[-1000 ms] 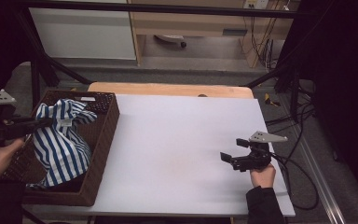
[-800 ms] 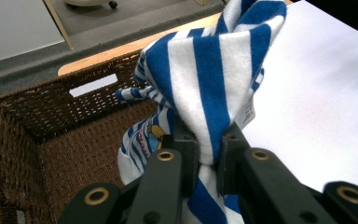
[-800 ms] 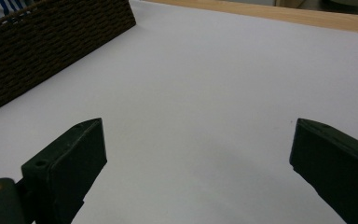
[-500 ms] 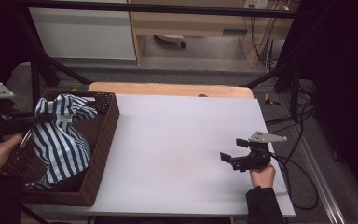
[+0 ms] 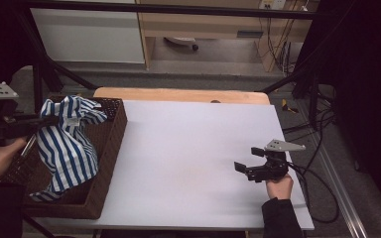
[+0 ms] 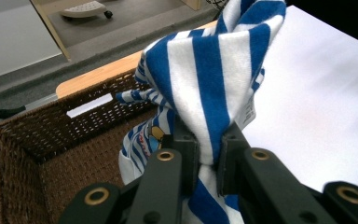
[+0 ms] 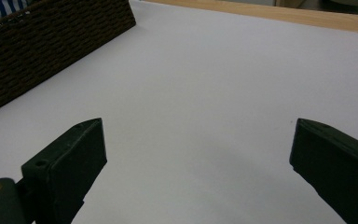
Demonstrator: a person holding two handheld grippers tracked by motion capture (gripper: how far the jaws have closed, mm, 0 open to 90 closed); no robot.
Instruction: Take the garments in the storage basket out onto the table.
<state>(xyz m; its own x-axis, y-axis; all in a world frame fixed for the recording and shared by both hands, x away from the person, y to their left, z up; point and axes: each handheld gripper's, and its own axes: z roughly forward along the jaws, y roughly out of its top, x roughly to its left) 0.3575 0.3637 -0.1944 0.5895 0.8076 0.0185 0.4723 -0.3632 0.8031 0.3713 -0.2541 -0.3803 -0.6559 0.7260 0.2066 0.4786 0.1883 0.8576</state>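
A blue and white striped cloth (image 5: 67, 141) hangs over a dark wicker basket (image 5: 110, 148) at the table's left edge, its lower end still trailing inside. My left gripper (image 5: 42, 120) is shut on the cloth's top, and in the left gripper view the cloth (image 6: 209, 88) is bunched between the two black jaws of that gripper (image 6: 208, 161). My right gripper (image 5: 240, 167) rests low over the white table (image 5: 193, 148) at the right. It points left and stands open; in the right gripper view nothing lies between its jaws (image 7: 196, 154).
The basket's woven wall (image 7: 51, 42) rises at the far left of the right gripper view. A wooden strip (image 5: 178, 94) borders the table's far edge. Cables (image 5: 322, 198) trail off the right side. Cabinets and a floor lie beyond.
My left gripper has lifted the striped cloth a little higher and pulled it slightly left, out of the basket. The right gripper has stayed where it was.
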